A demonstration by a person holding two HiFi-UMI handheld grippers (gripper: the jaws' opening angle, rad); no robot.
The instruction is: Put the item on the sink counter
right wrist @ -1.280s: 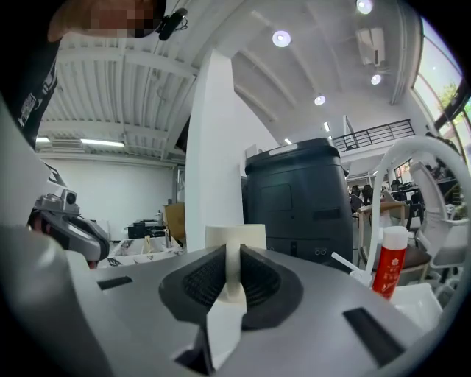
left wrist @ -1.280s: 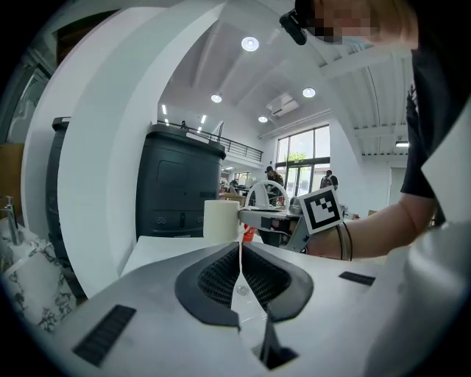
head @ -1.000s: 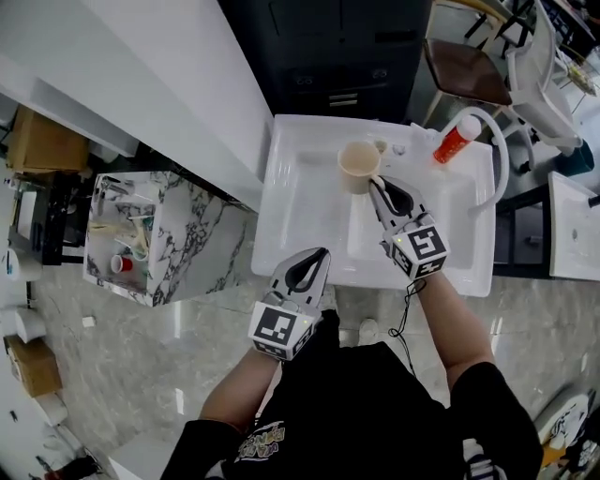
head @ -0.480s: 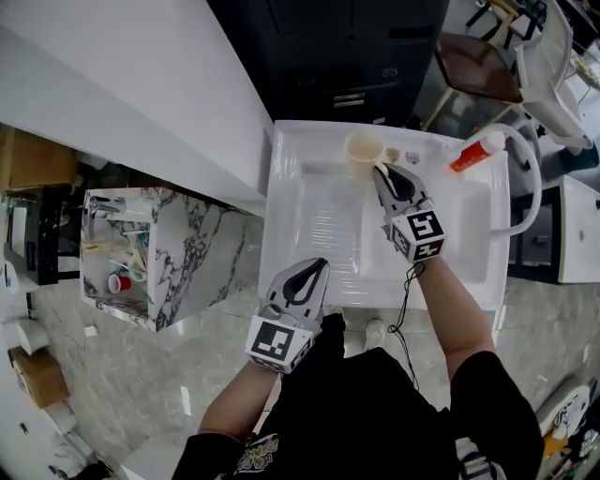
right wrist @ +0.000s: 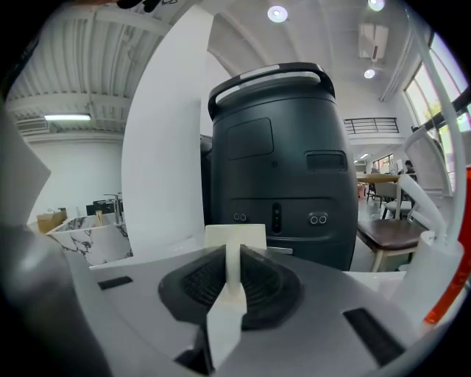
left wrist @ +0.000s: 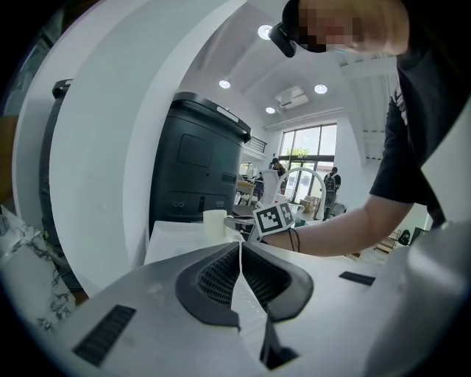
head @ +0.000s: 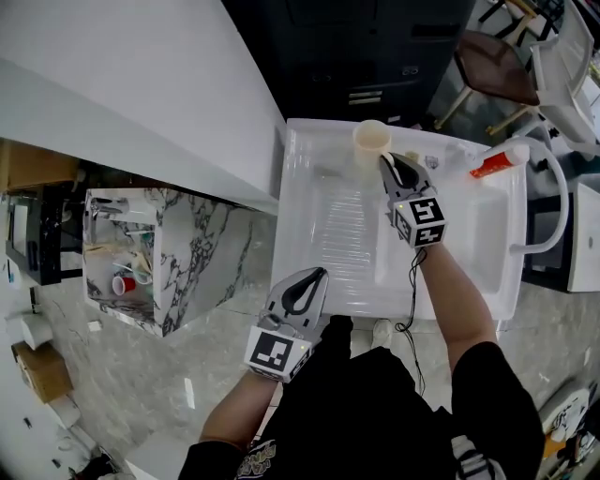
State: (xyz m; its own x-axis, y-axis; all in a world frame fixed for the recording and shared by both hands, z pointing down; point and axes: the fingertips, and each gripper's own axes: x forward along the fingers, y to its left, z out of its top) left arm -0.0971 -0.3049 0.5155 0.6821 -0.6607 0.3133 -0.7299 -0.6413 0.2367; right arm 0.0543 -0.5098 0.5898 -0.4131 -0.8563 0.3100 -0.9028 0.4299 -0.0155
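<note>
At twelve o'clock on the ribbed white sink counter (head: 337,234), right gripper (head: 387,161) clamps cylindrical cream plastic cup (head: 371,141) by its handle; left gripper (head: 317,275) clenched, empty.

Bright, even light: ceiling downlights (right wrist: 277,13) over the sink counter (head: 328,244), window (left wrist: 309,147) glow beyond it. White counter nearly blown out, shadows soft. Head view sharp. Gripper views: heavy fisheye bend, dark corners.
</note>
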